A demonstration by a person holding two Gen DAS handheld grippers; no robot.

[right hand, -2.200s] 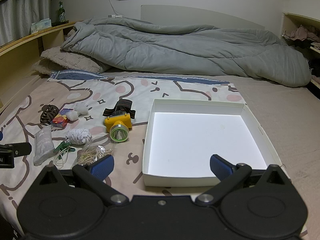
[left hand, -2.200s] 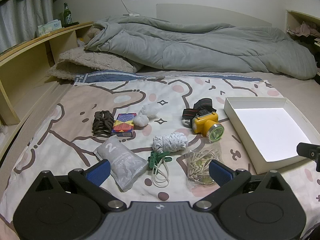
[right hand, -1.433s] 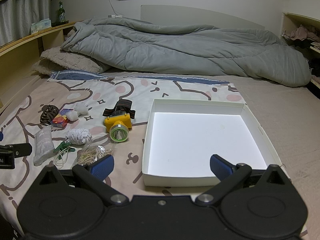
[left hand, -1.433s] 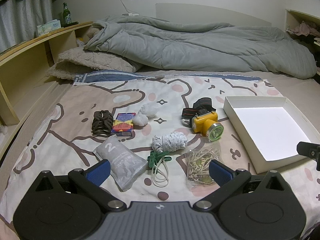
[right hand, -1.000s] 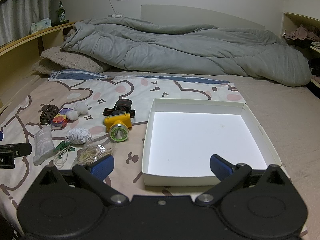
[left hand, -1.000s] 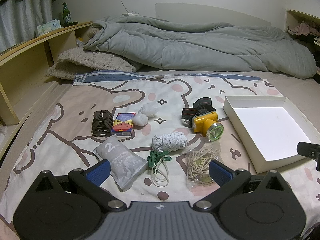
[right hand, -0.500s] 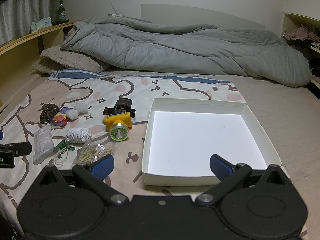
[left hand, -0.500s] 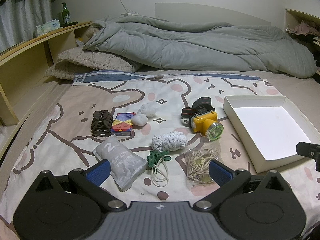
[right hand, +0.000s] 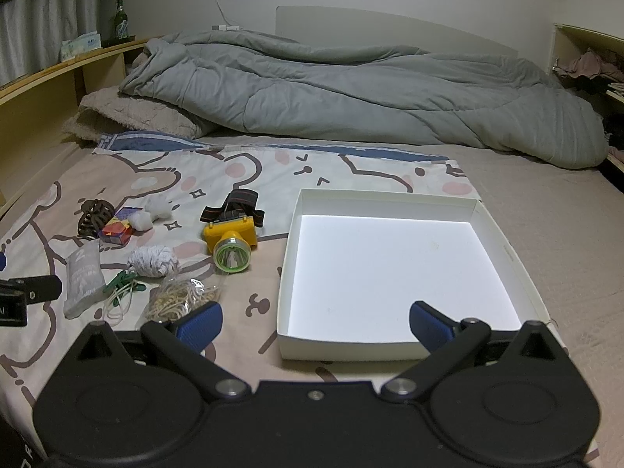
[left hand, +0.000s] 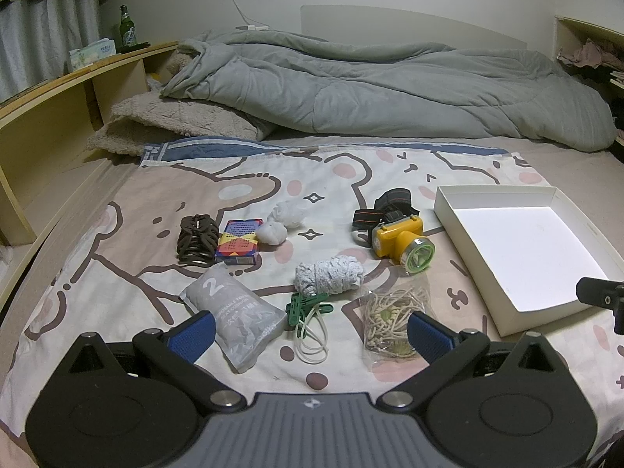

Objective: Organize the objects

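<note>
Left wrist view: left gripper hangs wide apart over the bed, brown hair claw far left, grey packet, yellow headlamp, then the white box empty at right. Right gripper spread too, holding nothing, above the box's near wall.

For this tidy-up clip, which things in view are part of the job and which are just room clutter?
Job: white box, headlamp, rope bundle, rubber-band bag, grey pack, green clips, card box, hair claw, cotton balls.

Lying about: duvet, pillow, bottle, tissue pack.
</note>
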